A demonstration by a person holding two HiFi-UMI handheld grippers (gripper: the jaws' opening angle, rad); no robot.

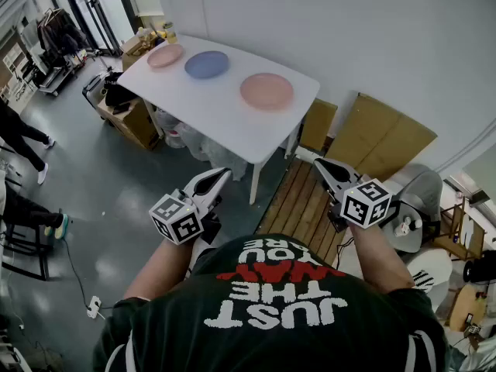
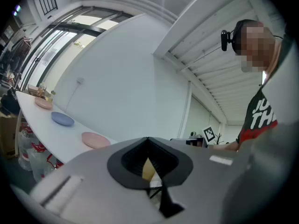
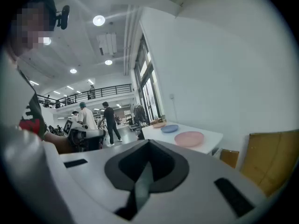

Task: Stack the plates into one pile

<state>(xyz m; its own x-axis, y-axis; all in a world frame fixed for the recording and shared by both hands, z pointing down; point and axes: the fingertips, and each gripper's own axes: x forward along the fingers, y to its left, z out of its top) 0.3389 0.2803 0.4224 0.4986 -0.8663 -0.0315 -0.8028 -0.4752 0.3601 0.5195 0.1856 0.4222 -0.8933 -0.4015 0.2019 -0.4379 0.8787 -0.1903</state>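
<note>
Round, smooth near pink plate (image 1: 266,91), blue plate (image 1: 207,64) and far pink plate (image 1: 165,55) are spaced along the white table's (image 1: 225,111) wall edge. The jaws of left gripper (image 1: 224,173) and right gripper (image 1: 317,162) are pressed together, empty.

White table (image 1: 225,118), near pink plate (image 1: 266,91), blue plate (image 1: 207,64), far pink plate (image 1: 165,55) (all apart)

At the far end of the white table (image 1: 221,111), the objects (image 1: 167,31) are too small to identify. Under the table, its top partly hides a cardboard box (image 1: 132,122). Left of the table, the picture's edge cuts off a bystander (image 1: 22,136).
</note>
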